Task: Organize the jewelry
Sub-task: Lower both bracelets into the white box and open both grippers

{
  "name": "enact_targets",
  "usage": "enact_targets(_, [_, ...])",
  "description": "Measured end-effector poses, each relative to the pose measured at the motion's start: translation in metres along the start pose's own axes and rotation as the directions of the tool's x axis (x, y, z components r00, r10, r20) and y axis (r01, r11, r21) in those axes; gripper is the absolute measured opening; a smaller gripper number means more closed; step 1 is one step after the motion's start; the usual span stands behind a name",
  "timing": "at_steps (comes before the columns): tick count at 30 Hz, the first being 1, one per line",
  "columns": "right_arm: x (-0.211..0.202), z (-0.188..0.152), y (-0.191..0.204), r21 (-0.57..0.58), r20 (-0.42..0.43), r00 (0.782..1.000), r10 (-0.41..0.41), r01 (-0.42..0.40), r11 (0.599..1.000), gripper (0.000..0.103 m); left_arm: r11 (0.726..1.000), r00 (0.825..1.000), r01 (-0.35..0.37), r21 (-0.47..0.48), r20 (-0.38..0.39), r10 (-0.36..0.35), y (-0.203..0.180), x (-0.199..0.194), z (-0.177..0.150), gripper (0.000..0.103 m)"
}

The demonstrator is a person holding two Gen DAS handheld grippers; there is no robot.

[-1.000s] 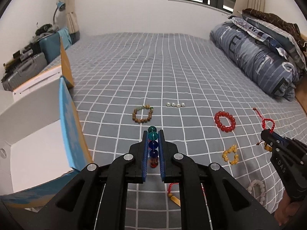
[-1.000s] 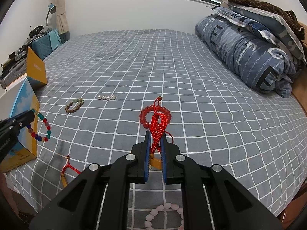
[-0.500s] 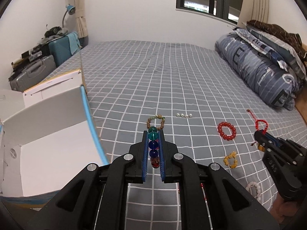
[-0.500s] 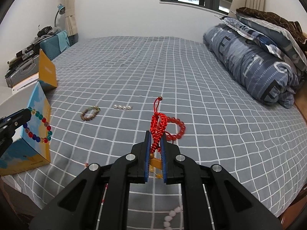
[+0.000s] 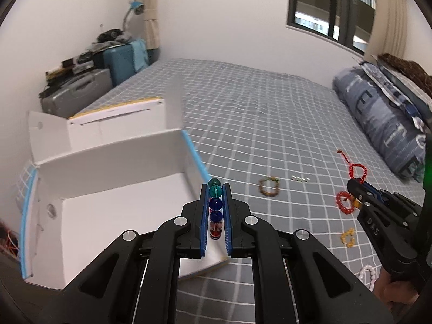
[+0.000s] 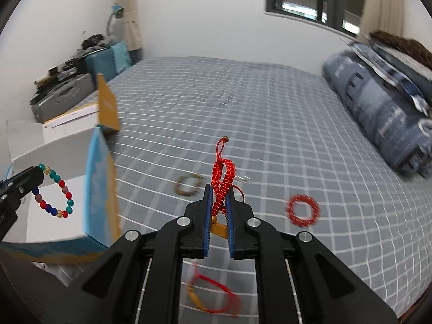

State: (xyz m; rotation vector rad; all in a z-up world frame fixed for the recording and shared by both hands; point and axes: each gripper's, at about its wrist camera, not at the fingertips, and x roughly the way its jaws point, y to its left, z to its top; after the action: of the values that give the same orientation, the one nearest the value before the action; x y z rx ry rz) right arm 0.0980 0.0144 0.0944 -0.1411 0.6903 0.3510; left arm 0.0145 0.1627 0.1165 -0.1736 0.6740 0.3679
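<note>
Above bed (image 5: 270, 124), left gripper (image 5: 215, 202) grips beaded bracelet (image 5: 215, 210) over box (image 5: 108, 189).

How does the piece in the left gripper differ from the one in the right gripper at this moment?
The left gripper holds a multicolored bead bracelet of round glassy beads; the right gripper holds a red braided cord bracelet with no such beads. The bead bracelet hangs as an open loop in front of the white box; the cord bracelet stands bunched upward above the bedsheet. Both are pinched between shut jaws, lifted clear.
</note>
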Motion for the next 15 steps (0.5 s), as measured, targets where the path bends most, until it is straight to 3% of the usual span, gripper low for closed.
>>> enact_targets(8, [-0.005,0.020,0.090,-0.123,0.034,0.994,0.106,-0.101,0.987,0.009,0.995,0.997,-0.067,-0.071,0.022,0.068,0.065,-0.018,0.002,0.009])
enact_targets(15, [0.005,0.022,0.159,-0.196,-0.002,0.979,0.202,-0.199,0.960,0.009,0.981,0.991,-0.136,-0.137,-0.009,0.136,0.121,-0.017,-0.009,0.009])
